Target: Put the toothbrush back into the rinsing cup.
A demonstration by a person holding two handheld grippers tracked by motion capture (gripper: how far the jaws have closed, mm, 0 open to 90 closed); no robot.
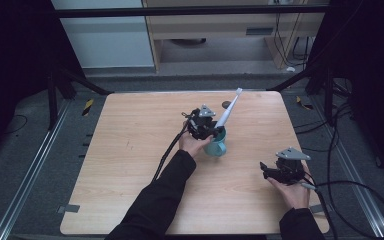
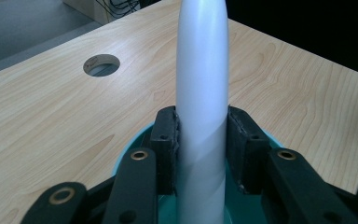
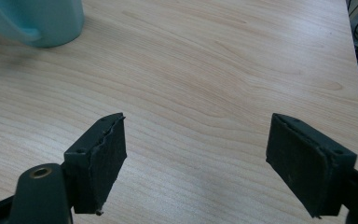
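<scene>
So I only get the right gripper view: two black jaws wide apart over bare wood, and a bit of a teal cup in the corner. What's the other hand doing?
Observer: The left gripper is shut on a white toothbrush, right above that teal cup.
Operator: Is the toothbrush in the cup?
Observer: Its lower end dips inside the cup's rim. The rest leans up toward the far edge of the table, bristles on top.
Operator: Anything else up there?
Observer: A round hole in the table top, just beyond the cup.
</scene>
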